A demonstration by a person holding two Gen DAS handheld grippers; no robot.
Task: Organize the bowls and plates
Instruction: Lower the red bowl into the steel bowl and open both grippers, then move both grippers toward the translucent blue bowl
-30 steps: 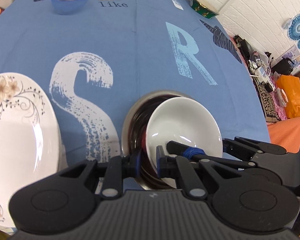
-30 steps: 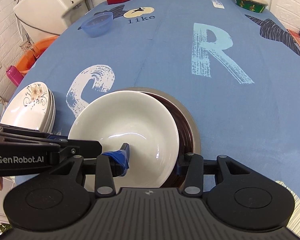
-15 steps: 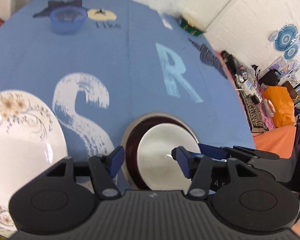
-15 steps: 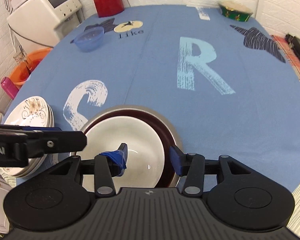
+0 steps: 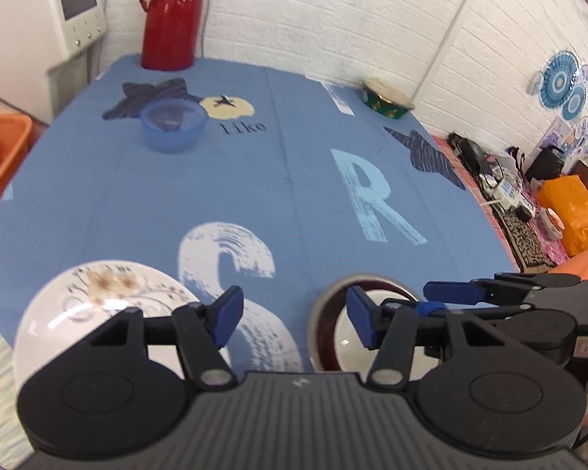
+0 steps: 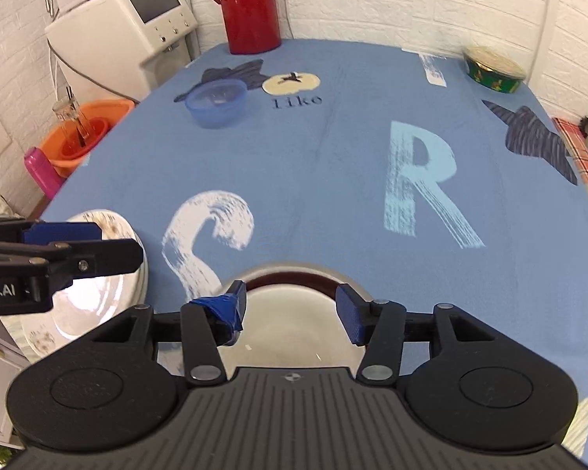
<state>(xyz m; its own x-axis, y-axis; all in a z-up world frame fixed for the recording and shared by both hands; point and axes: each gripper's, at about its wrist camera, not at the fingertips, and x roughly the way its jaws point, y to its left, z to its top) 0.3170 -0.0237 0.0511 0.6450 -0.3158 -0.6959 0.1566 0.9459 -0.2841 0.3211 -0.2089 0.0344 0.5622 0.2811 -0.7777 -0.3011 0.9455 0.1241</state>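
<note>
Both grippers have let go and lifted clear; the left gripper (image 5: 292,321) and right gripper (image 6: 292,311) hang spread wide, holding nothing; the white bowl (image 6: 290,325) now sits nested in the dark bowl (image 6: 294,276); floral plates (image 5: 98,297) stacked alongside; blue bowl (image 6: 216,102) and green bowl (image 6: 494,70) far off, seemingly left to gather.

a: bright even room light, shadows staying soft; glare sitting on the red thermos (image 6: 250,4) and floral plate (image 5: 98,305).
b: fisheye bending the edges, corners going dark, left view blurring slightly.
</note>
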